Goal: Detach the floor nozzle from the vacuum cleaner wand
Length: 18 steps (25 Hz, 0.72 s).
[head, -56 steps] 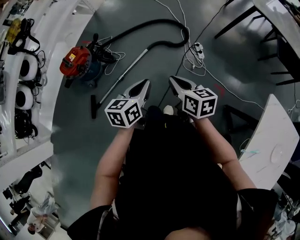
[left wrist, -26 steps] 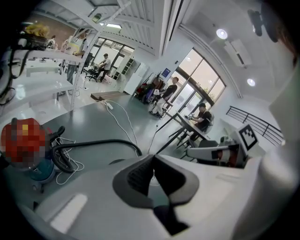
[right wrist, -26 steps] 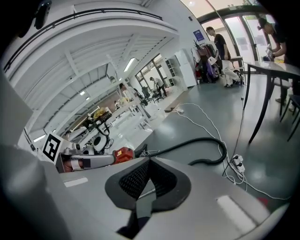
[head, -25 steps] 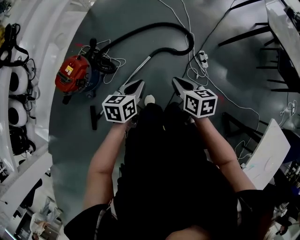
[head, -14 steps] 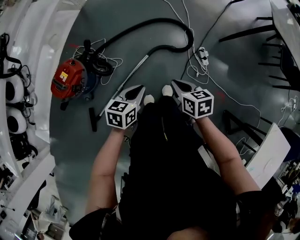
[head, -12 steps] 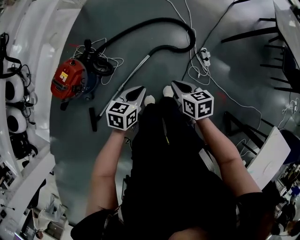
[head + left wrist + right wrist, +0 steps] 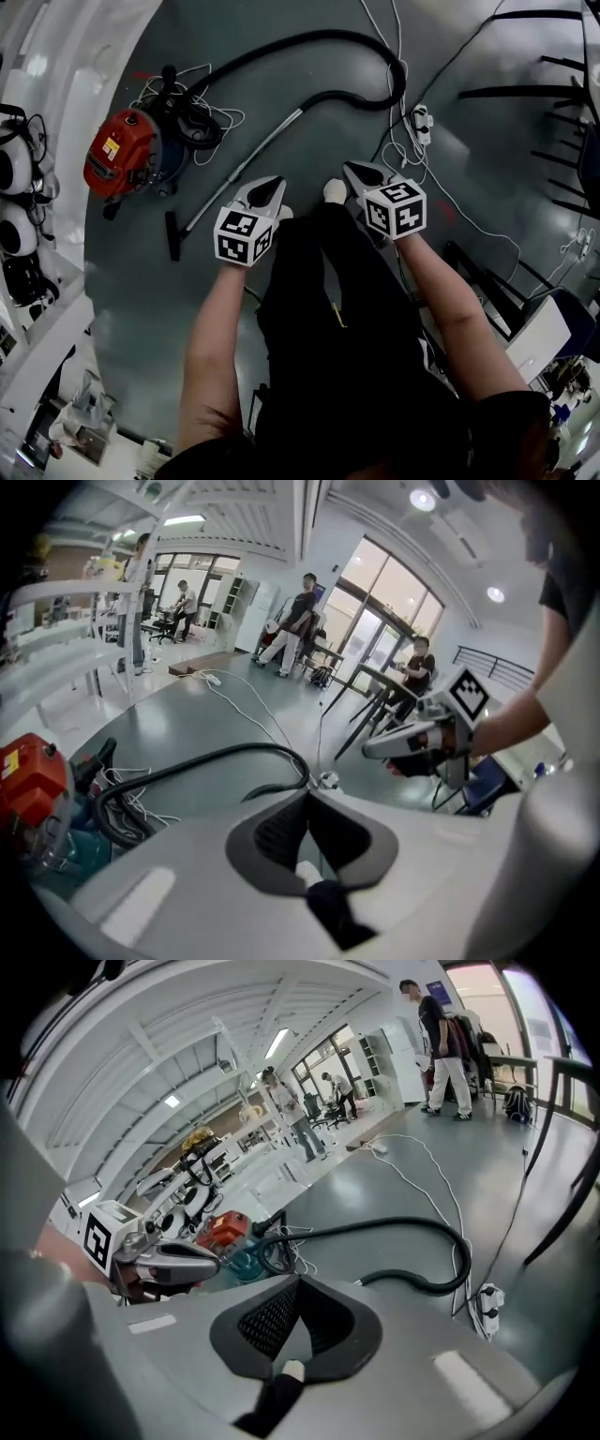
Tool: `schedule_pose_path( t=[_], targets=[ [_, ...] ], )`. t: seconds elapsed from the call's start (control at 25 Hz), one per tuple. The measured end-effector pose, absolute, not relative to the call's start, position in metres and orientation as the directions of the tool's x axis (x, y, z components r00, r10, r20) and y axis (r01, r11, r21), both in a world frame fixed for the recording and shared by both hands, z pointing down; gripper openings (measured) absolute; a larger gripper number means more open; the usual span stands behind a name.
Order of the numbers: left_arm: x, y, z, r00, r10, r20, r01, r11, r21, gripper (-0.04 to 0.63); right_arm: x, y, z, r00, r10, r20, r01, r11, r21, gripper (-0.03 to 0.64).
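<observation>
A red canister vacuum [image 7: 117, 150] lies on the grey floor at the left. Its black hose [image 7: 309, 42] arcs to a silver wand [image 7: 244, 164]. The wand ends in a black floor nozzle [image 7: 172, 234], still joined to it. My left gripper [image 7: 273, 184] hangs shut and empty above the floor, just right of the wand. My right gripper [image 7: 354, 170] is shut and empty beside it, further right. The left gripper view shows shut jaws [image 7: 305, 794], the hose [image 7: 216, 757] and the vacuum [image 7: 28, 780]. In the right gripper view the closed jaws [image 7: 298, 1283] point toward the vacuum [image 7: 225, 1227].
A white power strip [image 7: 421, 120] with loose white cables lies right of the hose. Dark chair and table legs [image 7: 553, 103] stand at the right. White shelving [image 7: 28, 141] curves along the left. Several people stand far off by the windows [image 7: 300, 621].
Both grippers have sunk toward the floor, staying shut and side by side. The vacuum, wand and nozzle lie as before, now further left in the head view.
</observation>
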<state>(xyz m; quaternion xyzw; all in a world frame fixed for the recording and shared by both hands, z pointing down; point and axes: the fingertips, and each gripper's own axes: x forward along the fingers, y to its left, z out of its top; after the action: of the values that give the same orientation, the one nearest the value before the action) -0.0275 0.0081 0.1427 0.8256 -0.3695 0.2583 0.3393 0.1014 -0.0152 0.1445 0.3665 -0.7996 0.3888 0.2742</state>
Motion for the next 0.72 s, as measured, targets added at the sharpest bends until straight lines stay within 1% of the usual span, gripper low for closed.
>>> schedule_pose_path(
  t=[0.28,0.44,0.6,0.72],
  targets=[
    [-0.033,-0.018,0.23,0.567,-0.422,0.708,-0.799,-0.492,0.347,0.009,0.099,-0.042,0.224,-0.598,-0.349,0.722,-0.766,0.514,-0.386,-0.008],
    [-0.04,-0.038,0.298,0.557,-0.377,0.74,-0.787,-0.525,0.325,0.009,0.097,-0.065,0.286,-0.58,-0.358,0.732,-0.772,0.528,-0.353,-0.008],
    [-0.04,-0.06,0.354,0.576,-0.371,0.729,-0.772,-0.541,0.334,0.009,0.097,-0.091,0.344,-0.568,-0.377,0.732,-0.785,0.516,-0.344,-0.008],
    [-0.042,-0.077,0.395,0.569,-0.371,0.734,-0.765,-0.566,0.308,0.009,0.098,-0.108,0.383,-0.561,-0.381,0.735,-0.784,0.53,-0.323,-0.008]
  ],
)
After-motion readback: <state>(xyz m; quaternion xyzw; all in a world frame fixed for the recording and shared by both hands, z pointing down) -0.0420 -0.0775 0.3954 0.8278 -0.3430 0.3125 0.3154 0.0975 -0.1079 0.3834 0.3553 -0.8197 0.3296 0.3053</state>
